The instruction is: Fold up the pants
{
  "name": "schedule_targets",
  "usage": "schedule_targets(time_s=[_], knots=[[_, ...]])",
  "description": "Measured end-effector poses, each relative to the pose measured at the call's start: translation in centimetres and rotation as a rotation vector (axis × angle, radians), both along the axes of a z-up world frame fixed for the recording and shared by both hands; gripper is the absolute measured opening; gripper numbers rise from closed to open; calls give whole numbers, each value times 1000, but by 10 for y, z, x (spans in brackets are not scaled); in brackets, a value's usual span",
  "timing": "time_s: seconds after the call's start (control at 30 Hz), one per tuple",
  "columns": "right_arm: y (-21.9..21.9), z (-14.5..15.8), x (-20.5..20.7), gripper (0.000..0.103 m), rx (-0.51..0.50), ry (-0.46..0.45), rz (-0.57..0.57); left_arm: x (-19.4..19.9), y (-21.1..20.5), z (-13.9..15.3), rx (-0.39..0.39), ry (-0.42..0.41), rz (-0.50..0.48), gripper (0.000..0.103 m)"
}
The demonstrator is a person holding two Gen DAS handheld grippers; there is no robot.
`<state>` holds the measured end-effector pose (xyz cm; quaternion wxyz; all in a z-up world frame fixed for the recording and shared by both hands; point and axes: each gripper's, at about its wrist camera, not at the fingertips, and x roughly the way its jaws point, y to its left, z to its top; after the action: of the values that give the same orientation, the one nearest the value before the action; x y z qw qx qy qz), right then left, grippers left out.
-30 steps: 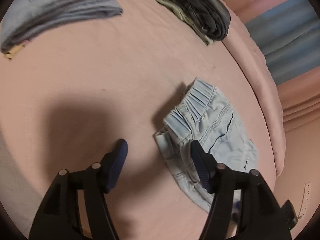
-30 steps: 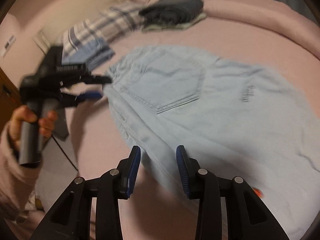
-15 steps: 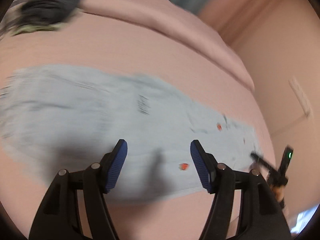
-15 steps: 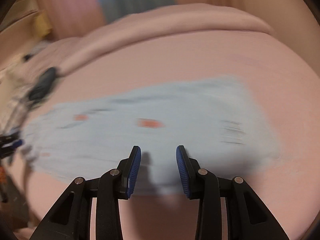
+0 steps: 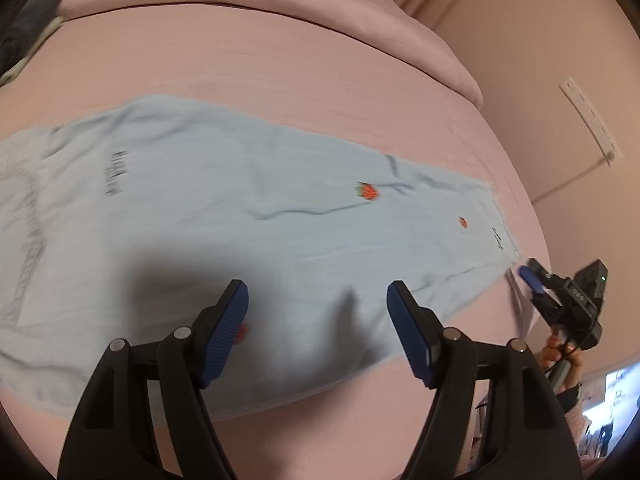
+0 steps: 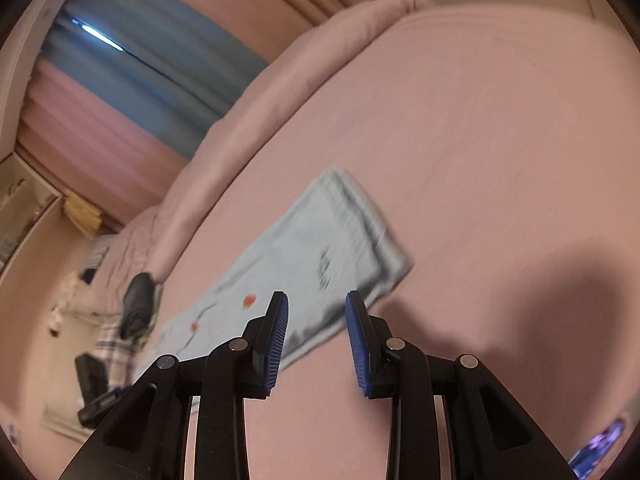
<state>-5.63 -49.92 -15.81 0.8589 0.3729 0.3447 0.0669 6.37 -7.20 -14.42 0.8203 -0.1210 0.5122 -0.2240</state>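
Light blue pants [image 5: 224, 216] with small red patches lie flat and long on the pink bed [image 5: 280, 72]. My left gripper [image 5: 316, 292] hovers over their near edge, its jaws opening, with nothing between the pads. At the hem end, a hand holds my right gripper [image 5: 534, 286] just off the cloth. In the right wrist view the pants [image 6: 312, 256] stretch away to the lower left. My right gripper [image 6: 316, 300] stands above their near end, jaws closing but apart, gripping nothing. The left gripper [image 6: 96, 396] shows as a dark blur at the lower left.
A rolled pink duvet [image 5: 280, 4] runs along the bed's far side. Dark folded clothes [image 5: 28, 20] lie at one corner, with plaid cloth [image 6: 112, 348] beside them. Blue and pink curtains [image 6: 140, 64] hang behind. A power strip [image 5: 588, 120] is on the wall.
The pants, bunched at the waistband a second ago, now lie stretched out flat. Both grippers have swung apart to opposite ends. The left jaws have widened a little and the right jaws have narrowed.
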Motion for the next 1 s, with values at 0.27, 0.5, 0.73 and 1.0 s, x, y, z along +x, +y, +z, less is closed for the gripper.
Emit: schedule_targets(time_s=[0.27, 0.5, 0.73, 1.0], knots=[[-8, -5, 14, 30, 72, -41, -41, 1, -36, 5, 27, -15, -67, 72], [-18, -9, 27, 10, 33, 23, -90, 9, -52, 1, 44, 7, -82, 72], [-19, 7, 26, 8, -40, -22, -110, 13, -59, -7, 65, 29, -97, 72], [-21, 14, 23, 27, -217, 35, -163, 4, -61, -1, 76, 21, -126, 73]])
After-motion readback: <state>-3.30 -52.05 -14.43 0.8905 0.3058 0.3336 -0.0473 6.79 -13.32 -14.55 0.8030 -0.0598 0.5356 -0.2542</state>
